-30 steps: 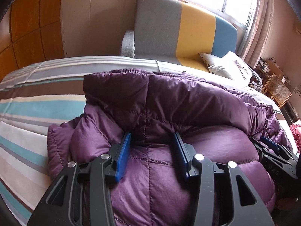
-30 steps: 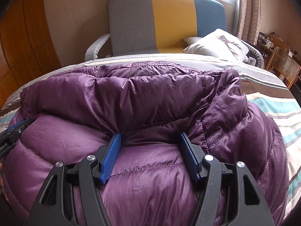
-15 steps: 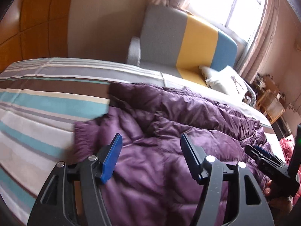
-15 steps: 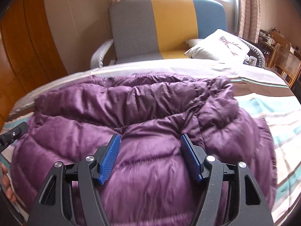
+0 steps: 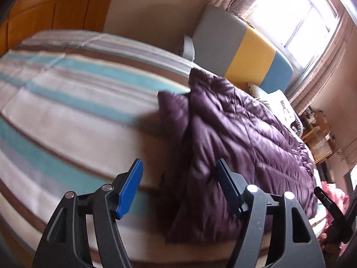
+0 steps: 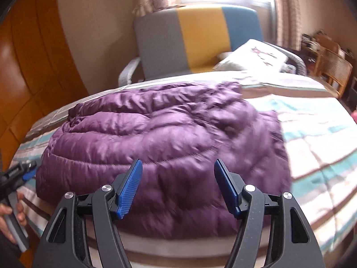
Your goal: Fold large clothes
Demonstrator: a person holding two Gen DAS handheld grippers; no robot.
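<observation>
A purple quilted down jacket (image 5: 234, 134) lies folded in a puffy bundle on the striped bed cover (image 5: 67, 102). My left gripper (image 5: 179, 167) hovers off the jacket's left edge. Its jaws are opening and the blue pads press on nothing. The left wrist view is tilted and blurred. In the right wrist view the jacket (image 6: 167, 138) fills the middle, and my right gripper (image 6: 177, 167) stands open above its near edge, clear of the fabric. The left gripper (image 6: 20, 174) shows at the far left in a hand (image 6: 9, 210). The right gripper (image 5: 328, 201) is at the left view's right edge.
The bed cover (image 6: 312, 134) reaches beyond the jacket on both sides. Behind the bed stands a grey, yellow and blue armchair (image 6: 196, 38) with a white pillow (image 6: 252, 58). A wicker chair (image 6: 334, 69) is at the right, a pink cloth (image 5: 337, 196) by the bed's edge.
Both grippers have let go of the jacket's fold and drawn back from it. The left one widened, swung left and rolled. The jacket has settled lower on the bed.
</observation>
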